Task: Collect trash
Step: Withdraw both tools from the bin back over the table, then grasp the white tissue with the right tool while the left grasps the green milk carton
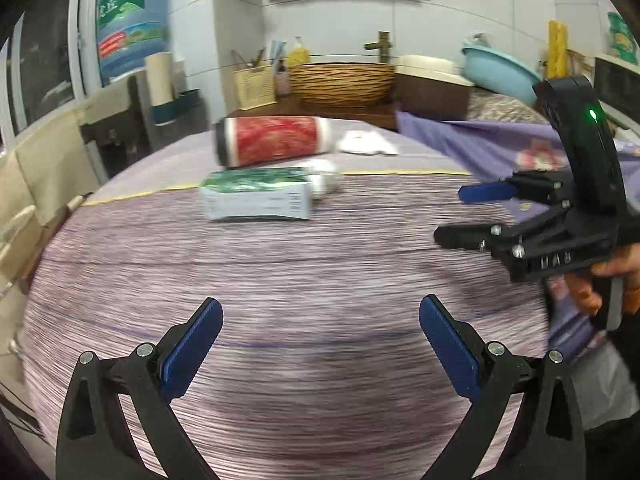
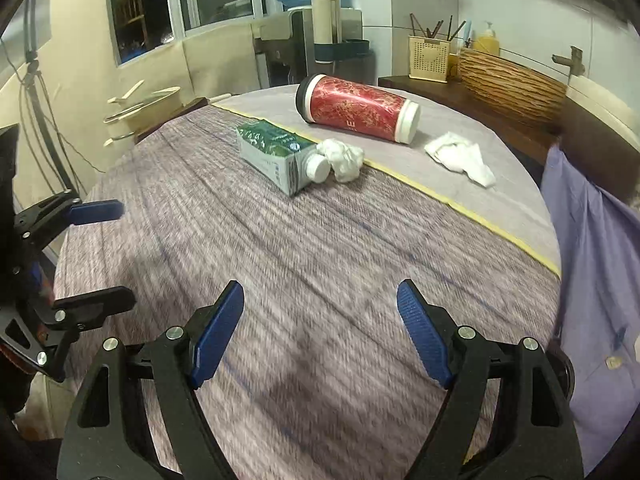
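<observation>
Both my left gripper (image 1: 320, 344) and right gripper (image 2: 320, 332) gape wide and empty; that red cup (image 2: 357, 109) lies sideways and may roll off the surface (image 2: 320, 248) if nudged.

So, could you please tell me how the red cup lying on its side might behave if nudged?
The red cup lies on its round side, so it would probably roll, curving since it tapers. It looks like a light paper cup, likely denting under firm fingers.
</observation>
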